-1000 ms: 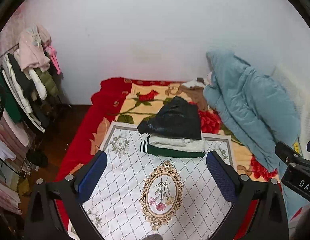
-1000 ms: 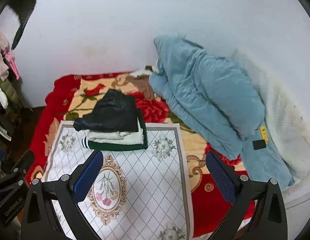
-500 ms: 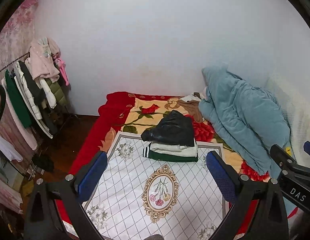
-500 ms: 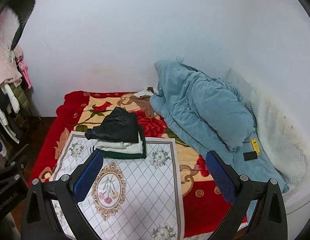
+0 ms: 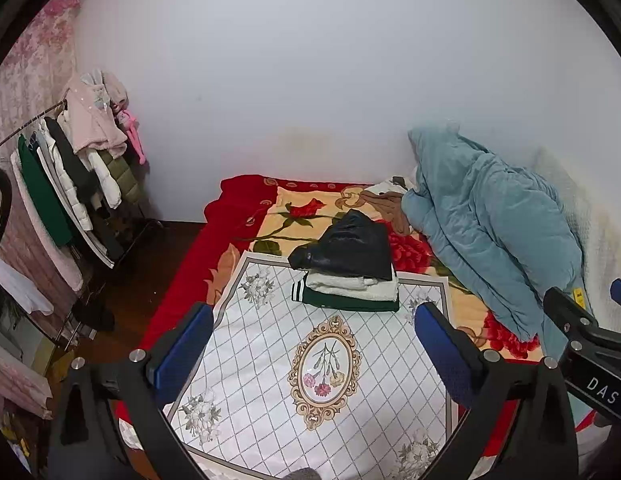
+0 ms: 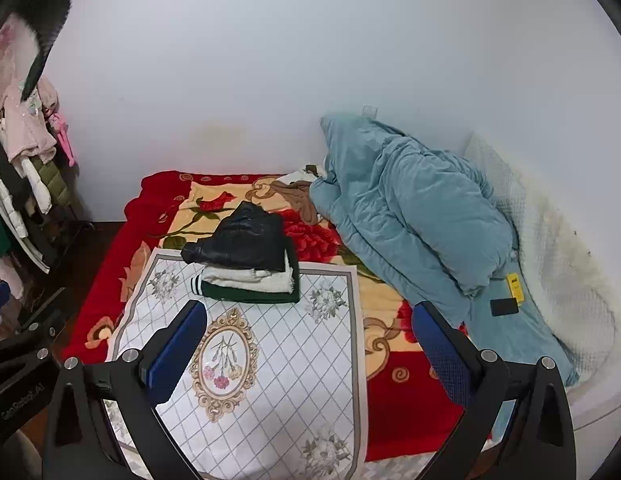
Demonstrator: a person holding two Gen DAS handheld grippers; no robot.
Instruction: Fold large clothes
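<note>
A stack of folded clothes [image 5: 348, 276] lies at the far edge of a white patterned mat [image 5: 310, 380] on the bed: a black jacket [image 5: 346, 246] on top, a white garment under it, a dark green one with white stripes at the bottom. The stack also shows in the right wrist view [image 6: 246, 264]. My left gripper [image 5: 312, 344] is open and empty, held above the near part of the mat. My right gripper [image 6: 308, 340] is open and empty, also well short of the stack.
A bunched teal quilt [image 5: 490, 224] lies along the bed's right side, with a brown garment [image 5: 386, 206] at its far end. A red floral blanket [image 6: 402, 396] covers the bed. A loaded clothes rack [image 5: 70, 184] stands on the left. White wall behind.
Both grippers have drawn back and up from the bed; the stack looks smaller and farther, and more wall and rack show. Both stay open and empty.
</note>
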